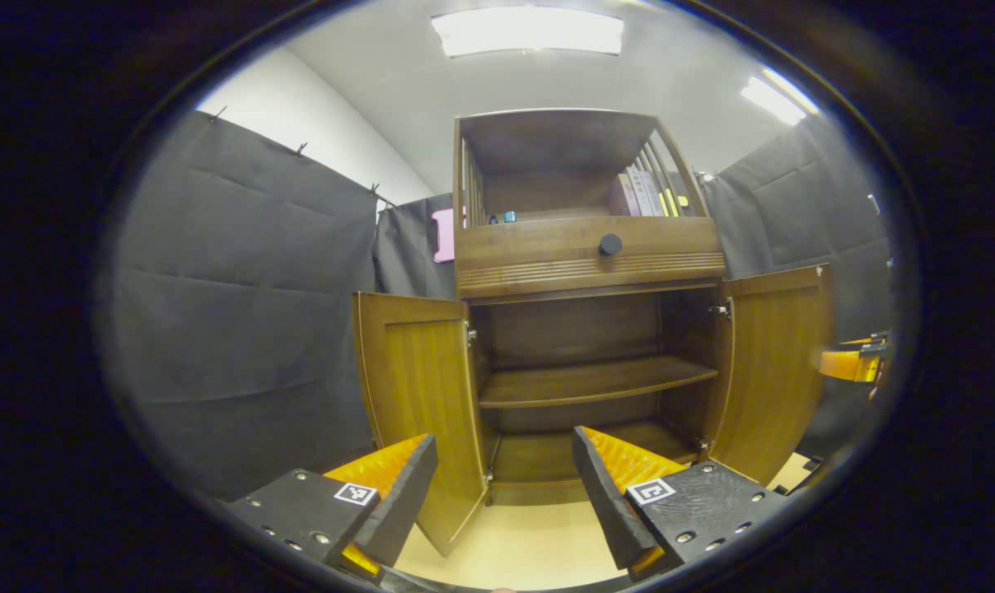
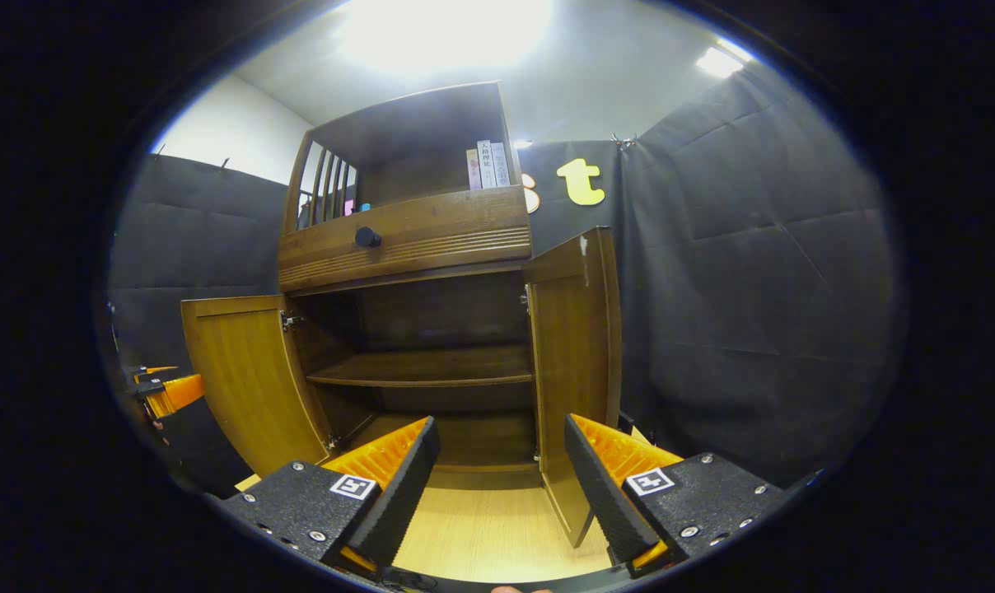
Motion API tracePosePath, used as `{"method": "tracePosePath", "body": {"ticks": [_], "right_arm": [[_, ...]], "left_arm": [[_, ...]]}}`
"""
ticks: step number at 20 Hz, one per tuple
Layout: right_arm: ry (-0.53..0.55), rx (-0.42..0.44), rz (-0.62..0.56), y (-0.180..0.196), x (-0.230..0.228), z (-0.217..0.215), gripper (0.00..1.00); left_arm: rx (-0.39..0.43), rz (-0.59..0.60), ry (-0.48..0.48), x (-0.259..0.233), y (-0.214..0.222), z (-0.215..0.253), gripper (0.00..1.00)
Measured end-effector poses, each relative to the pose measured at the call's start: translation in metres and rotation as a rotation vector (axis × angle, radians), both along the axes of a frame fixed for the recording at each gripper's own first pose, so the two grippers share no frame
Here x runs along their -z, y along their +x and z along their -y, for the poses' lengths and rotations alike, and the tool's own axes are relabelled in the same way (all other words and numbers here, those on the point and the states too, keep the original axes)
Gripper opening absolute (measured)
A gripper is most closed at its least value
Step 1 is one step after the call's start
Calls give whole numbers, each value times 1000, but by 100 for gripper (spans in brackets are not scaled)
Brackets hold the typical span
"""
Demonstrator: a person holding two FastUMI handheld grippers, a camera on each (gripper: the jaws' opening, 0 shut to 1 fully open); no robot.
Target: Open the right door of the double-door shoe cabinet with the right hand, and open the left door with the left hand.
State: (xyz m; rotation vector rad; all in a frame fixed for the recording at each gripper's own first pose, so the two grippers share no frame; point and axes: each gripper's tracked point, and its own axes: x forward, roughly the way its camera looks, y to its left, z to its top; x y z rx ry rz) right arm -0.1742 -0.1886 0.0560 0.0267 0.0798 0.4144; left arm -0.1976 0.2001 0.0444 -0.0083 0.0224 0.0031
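Both doors of the cabinet (image 1: 584, 263) stand swung out, the left door (image 1: 419, 403) and right door (image 1: 773, 362) flanking an open way into it. Inside, one shelf (image 1: 596, 380) splits the space, with room above and below it. Black cloth (image 2: 753, 313) hangs close beside the cabinet.

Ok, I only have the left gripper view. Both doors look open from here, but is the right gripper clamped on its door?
Observer: No. The right gripper has its jaws wide open, pressing on nothing; the right door stands just ahead of them.
Operator: How far out does that door stand?
Observer: It is nearly edge-on in the right gripper view, roughly square to the front of the cabinet.
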Motion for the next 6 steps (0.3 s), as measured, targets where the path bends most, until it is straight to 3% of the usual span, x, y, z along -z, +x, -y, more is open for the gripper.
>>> {"method": "tracePosePath", "body": {"ticks": [2,6], "right_arm": [[-18,11,13,-4,1,-9,94],[-42,38,40,-11,2,-26,94]], "left_arm": [[49,-47,-50,19,8,-2,99],[135,-15,-41,22,15,-14,99]]}}
